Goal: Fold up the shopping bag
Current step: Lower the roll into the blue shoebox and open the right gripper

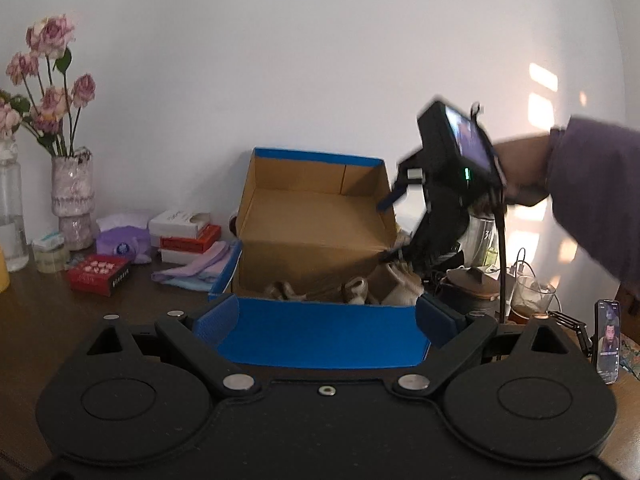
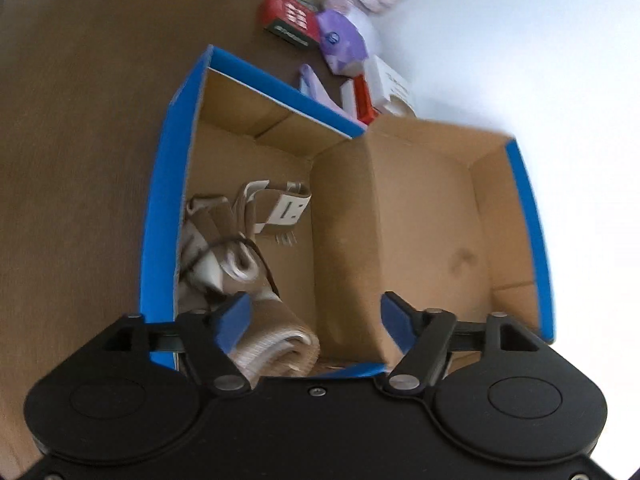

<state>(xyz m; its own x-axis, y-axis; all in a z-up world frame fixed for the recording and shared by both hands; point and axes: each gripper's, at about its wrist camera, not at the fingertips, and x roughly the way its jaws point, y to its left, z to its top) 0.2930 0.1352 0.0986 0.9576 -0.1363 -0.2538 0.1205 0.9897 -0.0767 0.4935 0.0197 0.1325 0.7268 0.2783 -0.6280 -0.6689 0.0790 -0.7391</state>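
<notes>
**Two wrist cameras, one box**

The left wrist camera sits low at the table [image 1: 48, 320], looking level across the blue box [image 1: 320, 336] toward the wall. The right wrist camera looks steeply down into that box [image 2: 160, 240] from close above. Both share it.

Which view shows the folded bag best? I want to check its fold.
The right wrist view: it looks down on the folded bag inside the box. The left wrist view shows only its top above the box's front wall.

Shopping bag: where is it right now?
In the right wrist view the folded shopping bag lies inside the blue box, against its left wall, just ahead of the open right tongs.
</notes>
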